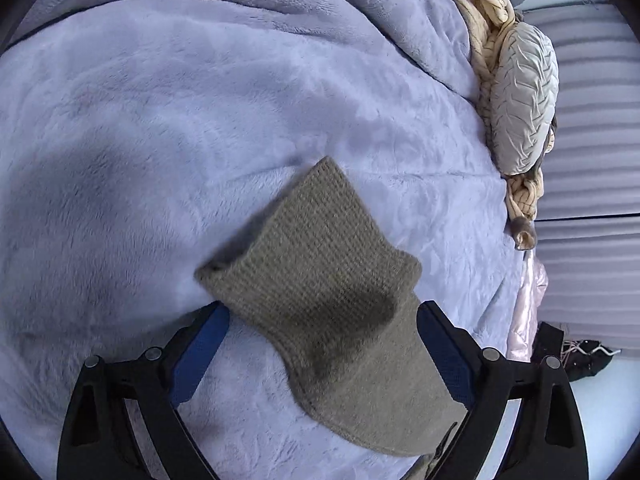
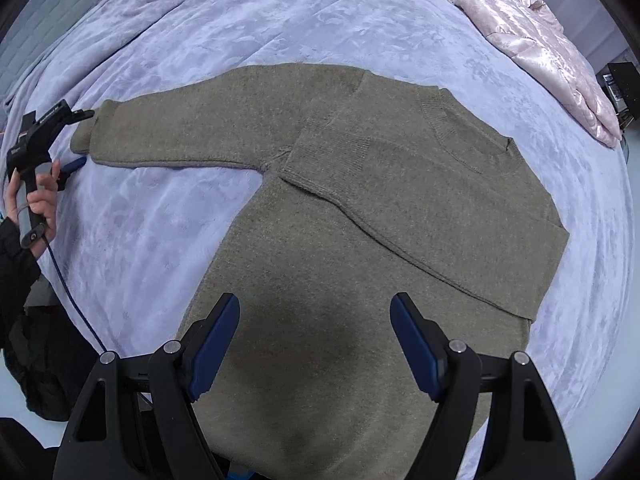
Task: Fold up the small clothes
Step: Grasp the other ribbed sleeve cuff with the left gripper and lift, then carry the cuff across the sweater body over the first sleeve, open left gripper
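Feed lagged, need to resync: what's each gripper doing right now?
Left gripper: jaws open, straddling the sweater's sleeve cuff, holding nothing.
Right gripper: jaws open above the sweater's lower body, holding nothing.

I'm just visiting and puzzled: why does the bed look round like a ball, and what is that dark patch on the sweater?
Both views are fisheye, so the blanket bulges and the corners go black. In the right wrist view, the dark patch on the sweater is a soft shadow between the right tool fingers. In the left wrist view, a similar shadow lies on the sleeve cuff, whose far edge looks slightly blurred.
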Demonstrator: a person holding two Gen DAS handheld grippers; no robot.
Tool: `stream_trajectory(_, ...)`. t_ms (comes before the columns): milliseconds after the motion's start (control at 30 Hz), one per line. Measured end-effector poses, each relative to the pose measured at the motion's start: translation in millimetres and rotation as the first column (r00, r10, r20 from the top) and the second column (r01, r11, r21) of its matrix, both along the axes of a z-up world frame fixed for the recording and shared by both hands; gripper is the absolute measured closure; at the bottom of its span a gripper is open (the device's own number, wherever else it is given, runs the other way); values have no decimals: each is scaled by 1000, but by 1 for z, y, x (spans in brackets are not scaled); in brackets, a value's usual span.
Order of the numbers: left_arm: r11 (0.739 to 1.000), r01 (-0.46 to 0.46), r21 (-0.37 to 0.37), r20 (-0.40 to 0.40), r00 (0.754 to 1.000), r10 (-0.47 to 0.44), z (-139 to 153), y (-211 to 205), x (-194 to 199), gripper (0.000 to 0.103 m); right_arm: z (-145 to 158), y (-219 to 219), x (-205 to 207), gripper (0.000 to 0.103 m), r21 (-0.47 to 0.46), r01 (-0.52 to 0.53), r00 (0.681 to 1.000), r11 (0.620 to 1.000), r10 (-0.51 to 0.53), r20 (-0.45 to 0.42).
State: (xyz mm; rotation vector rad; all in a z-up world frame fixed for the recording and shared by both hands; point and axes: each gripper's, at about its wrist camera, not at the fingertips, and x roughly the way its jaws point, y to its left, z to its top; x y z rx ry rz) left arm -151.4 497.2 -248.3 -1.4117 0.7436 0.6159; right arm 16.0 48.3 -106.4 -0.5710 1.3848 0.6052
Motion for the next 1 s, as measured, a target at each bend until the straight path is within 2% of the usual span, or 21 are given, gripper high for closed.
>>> stream_trajectory(133,997,-53,-58,78,995,57,-10,16,-10,8,0,-4,-9,22,-4,-12,1000,1000,12,-5)
stream_trajectory(233,998,-48,-38,81,995,51,-8,18,-4,8,-1,-11,-10,22,-14,4,1000,1000,-4,-10)
stream_trajectory(300,1000,-22,-2,81,996,22,-3,18,2,40,-3,-15,-9,22,-23,18,1000,1000,-19,-16)
stream_trajectory(333,1000,0,-9,89,996,1,-5,19,7,75,-3,-17,-9,22,-26,22,1000,999,-23,-17)
stream_trajectory(367,999,24,-41,94,995,-20,-10,20,10,88,-3,-17,-9,22,-27,23,1000,999,-23,-16)
stream_trajectory(467,999,47,-19,51,998,-46,-8,20,10,89,-2,-17,-10,22,-26,15,1000,1000,-15,-13)
stream_trajectory(733,990,60,131,25,998,-63,59,5,12,89,6,-10,-9,22,-7,-1,1000,1000,1,10)
stream_trajectory(1000,946,156,283,-5,987,-162,142,-35,32,90,17,-13,4,22,32,-2,998,999,0,55)
